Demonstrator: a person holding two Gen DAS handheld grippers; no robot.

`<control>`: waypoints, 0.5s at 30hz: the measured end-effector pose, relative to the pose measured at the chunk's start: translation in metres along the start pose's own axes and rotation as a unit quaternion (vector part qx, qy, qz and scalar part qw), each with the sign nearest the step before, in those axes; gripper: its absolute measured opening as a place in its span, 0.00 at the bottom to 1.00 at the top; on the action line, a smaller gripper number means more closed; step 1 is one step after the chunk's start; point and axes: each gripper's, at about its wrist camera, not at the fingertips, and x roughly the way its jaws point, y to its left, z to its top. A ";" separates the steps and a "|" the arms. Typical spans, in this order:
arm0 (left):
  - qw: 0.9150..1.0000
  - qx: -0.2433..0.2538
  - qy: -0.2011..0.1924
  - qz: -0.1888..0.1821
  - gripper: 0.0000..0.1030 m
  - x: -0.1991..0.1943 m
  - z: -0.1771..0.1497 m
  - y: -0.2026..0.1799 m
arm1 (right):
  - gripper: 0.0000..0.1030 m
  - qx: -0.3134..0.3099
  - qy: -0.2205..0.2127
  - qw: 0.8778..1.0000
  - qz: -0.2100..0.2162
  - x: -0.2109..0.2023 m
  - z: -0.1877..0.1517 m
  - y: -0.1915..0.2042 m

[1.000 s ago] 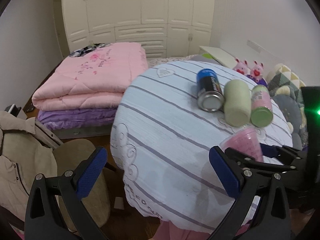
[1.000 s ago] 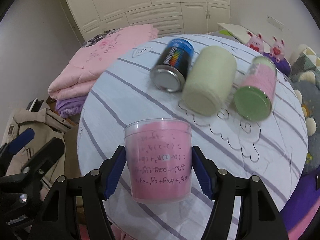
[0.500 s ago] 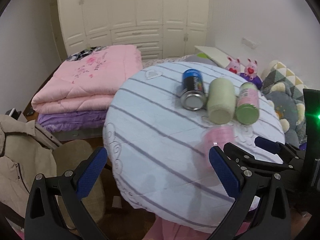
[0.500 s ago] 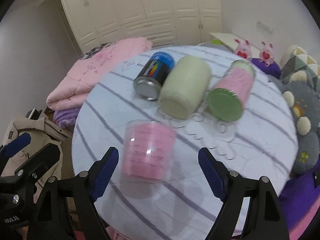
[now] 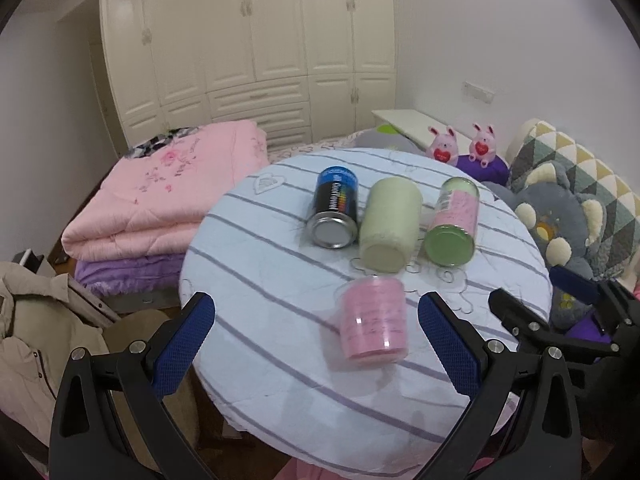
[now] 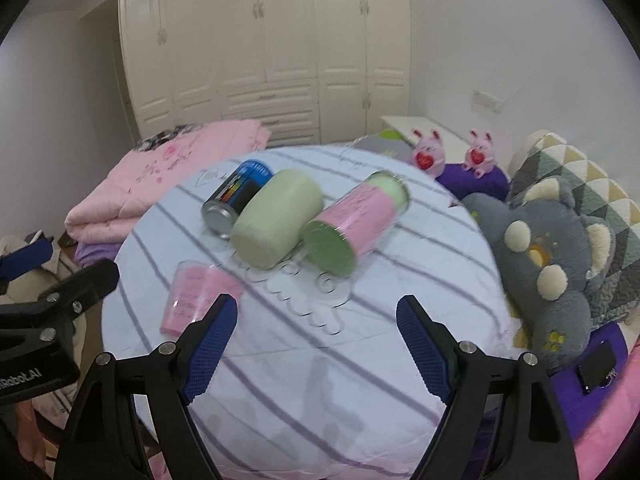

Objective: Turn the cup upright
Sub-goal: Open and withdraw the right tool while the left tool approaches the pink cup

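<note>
A clear pink cup (image 5: pixel 374 320) stands on the round striped table (image 5: pixel 256 288) with its rim up, near the front edge. It also shows in the right wrist view (image 6: pixel 196 298), left of my right gripper. My left gripper (image 5: pixel 316 344) is open and empty, held back from the table with the cup between its fingers' line of sight. My right gripper (image 6: pixel 316 344) is open and empty, drawn back and to the right of the cup.
A blue-black can (image 5: pixel 334 212), a pale green cup (image 5: pixel 388 226) and a pink-and-green cup (image 5: pixel 454 224) lie on their sides behind the pink cup. Folded pink quilts (image 5: pixel 160 204) lie left; plush cushions (image 5: pixel 560 216) lie right. A coat (image 5: pixel 36 340) hangs at lower left.
My right gripper opened, let go of the pink cup on the table and drew back to the right. My left gripper pulled back from the table.
</note>
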 end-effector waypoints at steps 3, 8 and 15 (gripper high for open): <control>1.000 0.002 0.002 -0.004 1.00 0.002 0.001 -0.010 | 0.81 0.002 -0.007 1.000 -0.007 -0.003 0.002 -0.007; 1.000 0.005 0.006 -0.007 1.00 0.007 0.003 -0.020 | 0.81 0.010 -0.013 1.000 -0.014 -0.005 0.002 -0.020; 1.000 -0.004 0.027 -0.010 1.00 0.022 0.001 -0.028 | 0.81 0.016 -0.007 1.000 -0.016 0.001 0.000 -0.033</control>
